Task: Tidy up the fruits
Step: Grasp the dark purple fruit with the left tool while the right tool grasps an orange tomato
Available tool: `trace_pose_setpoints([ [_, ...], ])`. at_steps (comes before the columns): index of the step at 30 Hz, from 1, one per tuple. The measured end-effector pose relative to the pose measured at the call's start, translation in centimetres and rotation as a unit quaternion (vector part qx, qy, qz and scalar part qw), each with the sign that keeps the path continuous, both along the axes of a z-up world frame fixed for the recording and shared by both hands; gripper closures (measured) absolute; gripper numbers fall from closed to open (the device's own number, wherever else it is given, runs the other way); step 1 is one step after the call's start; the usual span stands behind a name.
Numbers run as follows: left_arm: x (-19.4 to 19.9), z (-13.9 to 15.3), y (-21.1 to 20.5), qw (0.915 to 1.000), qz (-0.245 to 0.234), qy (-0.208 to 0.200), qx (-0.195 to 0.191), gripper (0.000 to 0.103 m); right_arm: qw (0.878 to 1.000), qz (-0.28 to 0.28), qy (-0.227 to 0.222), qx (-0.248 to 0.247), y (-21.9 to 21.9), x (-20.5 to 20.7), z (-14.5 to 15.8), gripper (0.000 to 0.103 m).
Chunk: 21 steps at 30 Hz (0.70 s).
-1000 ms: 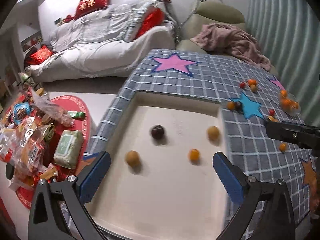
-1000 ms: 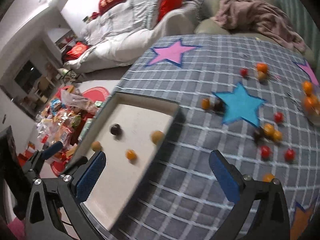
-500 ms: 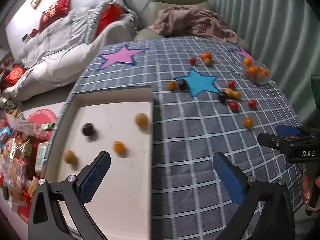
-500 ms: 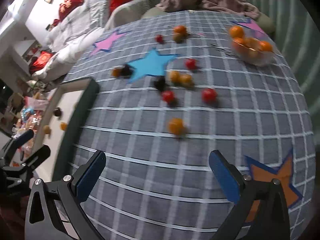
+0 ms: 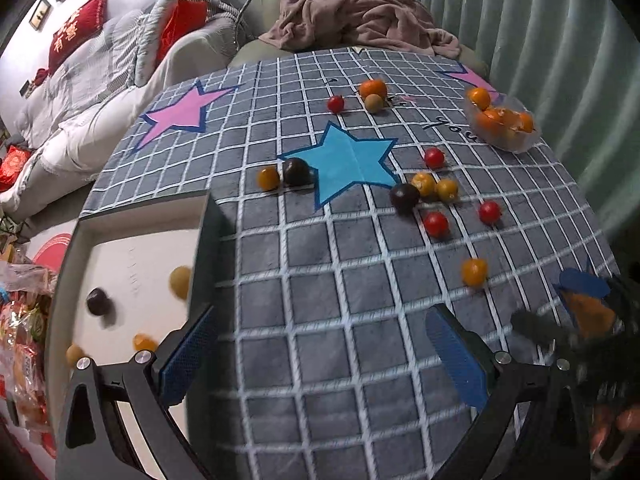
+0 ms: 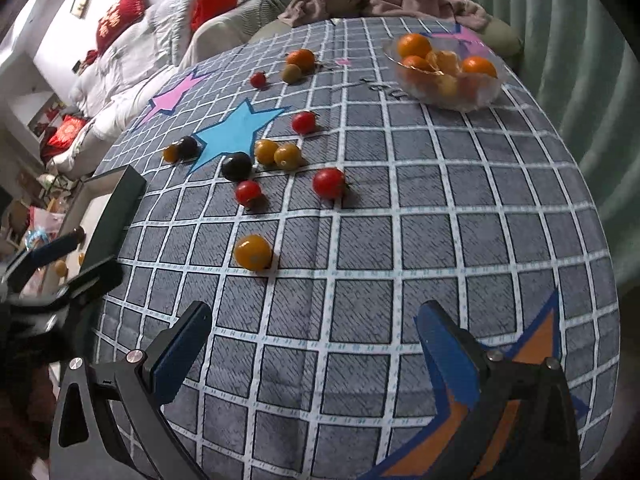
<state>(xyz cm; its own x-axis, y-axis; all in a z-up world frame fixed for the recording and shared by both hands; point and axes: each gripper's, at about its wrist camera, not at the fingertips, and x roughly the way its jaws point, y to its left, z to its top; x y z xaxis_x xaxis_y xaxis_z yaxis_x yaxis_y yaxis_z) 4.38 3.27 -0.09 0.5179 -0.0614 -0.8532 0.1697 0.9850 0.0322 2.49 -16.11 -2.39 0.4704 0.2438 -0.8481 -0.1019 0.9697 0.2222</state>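
Small fruits lie scattered on the grey checked tablecloth (image 6: 360,240): red tomatoes (image 6: 329,183), yellow-orange ones (image 6: 253,252), dark plums (image 6: 237,165). A clear bowl (image 6: 452,92) at the far right holds oranges. A white tray (image 5: 132,264) at the table's left end holds several fruits, among them a dark plum (image 5: 98,301). My left gripper (image 5: 320,348) is open and empty over the cloth beside the tray. My right gripper (image 6: 316,340) is open and empty, just short of the nearest yellow fruit.
A sofa (image 5: 100,80) with red cushions and an armchair with a pink blanket (image 5: 360,16) stand beyond the table. Snack packets (image 5: 24,340) lie on the floor at the left. A curtain (image 6: 580,80) hangs at the right.
Both grippers have swung right, from over the tray to the fruit-strewn cloth. The loose fruits are nearer in both views. Both stay open.
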Motion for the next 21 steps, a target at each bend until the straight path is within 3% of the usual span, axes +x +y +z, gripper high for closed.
trace_pose_setpoints([
  [5,3.2,-0.6,-1.4,0.9996,0.0,0.008,-0.026,0.0,0.999,0.036,-0.03,-0.023,2.0,0.3,0.0,0.0],
  [18,8.3,-3.0,-4.5,0.9993,-0.026,-0.002,-0.028,0.001,0.996,0.062,-0.052,-0.036,4.1,1.8,-1.2,0.01],
  [21,9.0,-3.6,-4.7,0.9987,-0.03,0.011,-0.039,0.016,0.996,0.064,-0.054,-0.036,4.2,2.2,-1.3,0.012],
])
